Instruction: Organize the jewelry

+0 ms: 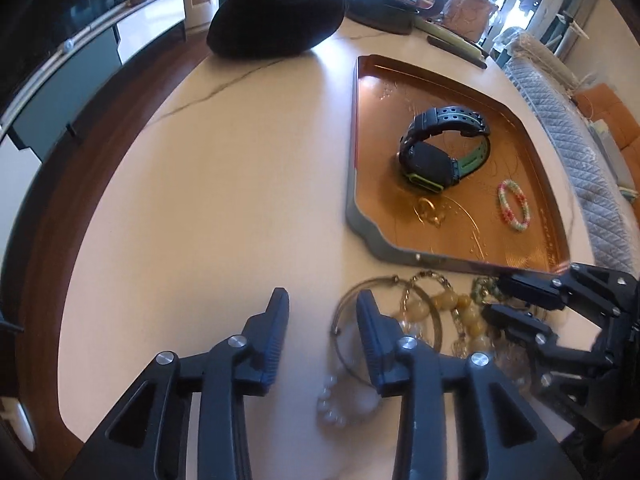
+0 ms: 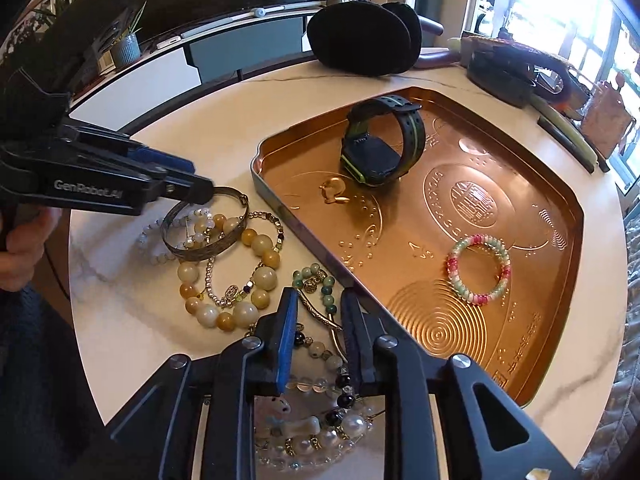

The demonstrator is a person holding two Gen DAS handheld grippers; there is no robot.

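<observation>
A copper tray (image 2: 280,208) (image 1: 354,160) holds a black-and-green watch (image 2: 380,148) (image 1: 440,148), a pink-green bead bracelet (image 2: 478,270) (image 1: 514,205) and a small gold piece (image 2: 334,190) (image 1: 430,210). A pile of jewelry lies on the table before the tray: a silver bangle (image 2: 204,230) (image 1: 348,304), a yellow bead bracelet (image 2: 240,276), a green bead bracelet (image 2: 320,284), pearls (image 2: 320,432). My left gripper (image 1: 322,314) (image 2: 200,184) is open at the bangle's rim. My right gripper (image 2: 320,308) (image 1: 494,298) is open over the green beads and a thin silver piece.
A black round cushion (image 2: 360,38) (image 1: 276,16) lies at the table's far edge. Dark boxes and a bag (image 2: 520,68) stand behind the tray. The table's rim (image 1: 100,208) curves on the left. A grey quilted sofa (image 1: 568,140) runs along the right.
</observation>
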